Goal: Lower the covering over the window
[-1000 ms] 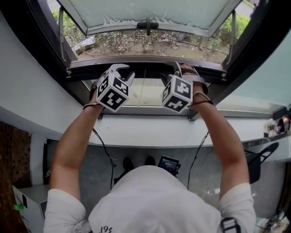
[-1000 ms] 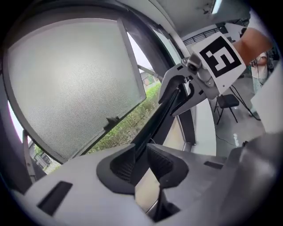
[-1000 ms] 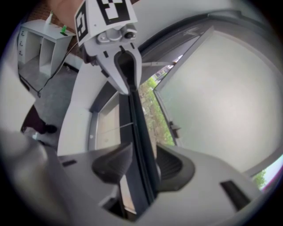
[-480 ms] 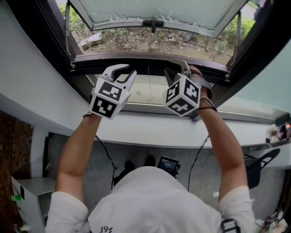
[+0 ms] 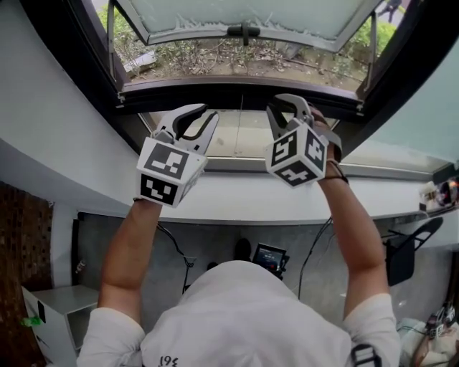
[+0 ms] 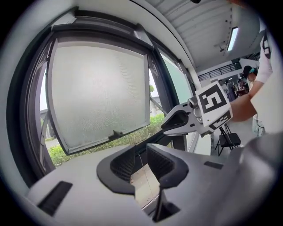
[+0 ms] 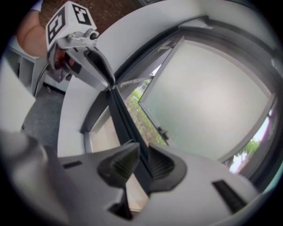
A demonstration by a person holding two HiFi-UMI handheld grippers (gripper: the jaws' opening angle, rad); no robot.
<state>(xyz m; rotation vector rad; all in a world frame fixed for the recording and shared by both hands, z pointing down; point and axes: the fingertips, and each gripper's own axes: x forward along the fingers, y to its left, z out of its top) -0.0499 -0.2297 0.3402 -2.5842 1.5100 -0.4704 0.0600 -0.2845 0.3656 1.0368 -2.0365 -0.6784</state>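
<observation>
Seen from the head view, both arms reach up to the dark window frame (image 5: 186,93), whose frosted sash (image 5: 237,14) is swung outward. A thin cord (image 5: 241,122) hangs between the left gripper (image 5: 206,113) and the right gripper (image 5: 285,107). The covering itself I cannot make out. The left gripper view shows its jaws spread, gripping nothing. In the right gripper view the jaws have just been closing, and a narrow gap shows with nothing pinched.

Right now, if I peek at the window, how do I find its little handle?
Start at the big frosted window pane, which is tilted open outward at the top of the head view. Follow its pale lower edge to the middle, where the handle sits. It is the only small dark piece sticking out of that light frame.
</observation>
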